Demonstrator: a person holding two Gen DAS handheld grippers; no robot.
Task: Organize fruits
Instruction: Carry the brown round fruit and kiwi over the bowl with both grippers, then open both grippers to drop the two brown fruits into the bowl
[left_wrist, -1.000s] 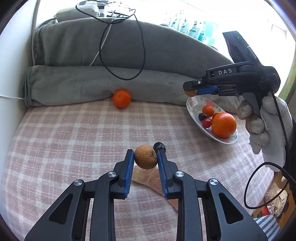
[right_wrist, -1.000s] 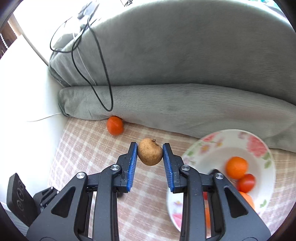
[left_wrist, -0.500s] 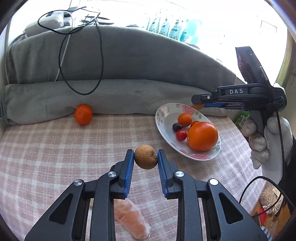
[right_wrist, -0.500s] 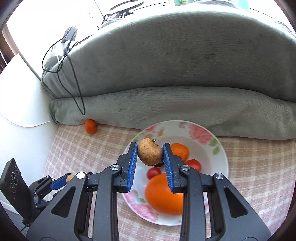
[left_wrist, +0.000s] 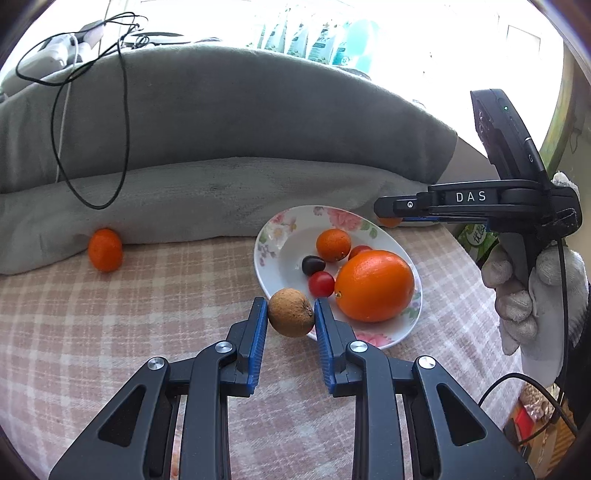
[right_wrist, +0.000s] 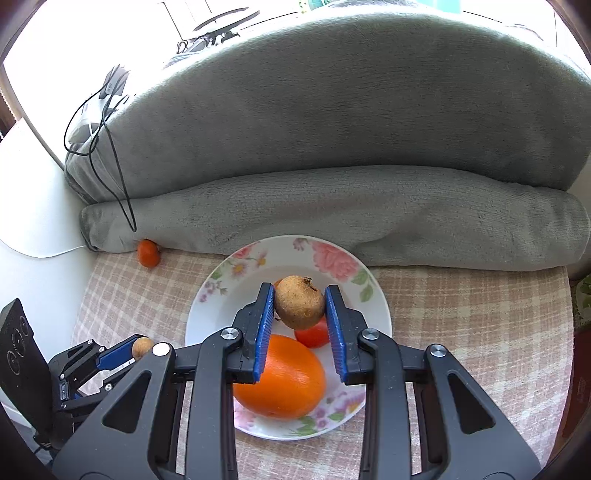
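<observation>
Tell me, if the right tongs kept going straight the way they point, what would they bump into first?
Probably the flowered plate: the right tongs, shut on a brown fruit, point down over it, near a small tomato. Depth is hard to judge.

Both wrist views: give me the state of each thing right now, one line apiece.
Left claw: shut on a brown fruit, at the plate's near rim.
Right claw: shut on another brown fruit, above the plate.
Plate: holds a big orange, a small orange, tomatoes and a dark fruit.
Loose orange: on the cloth, against the grey blanket.
</observation>
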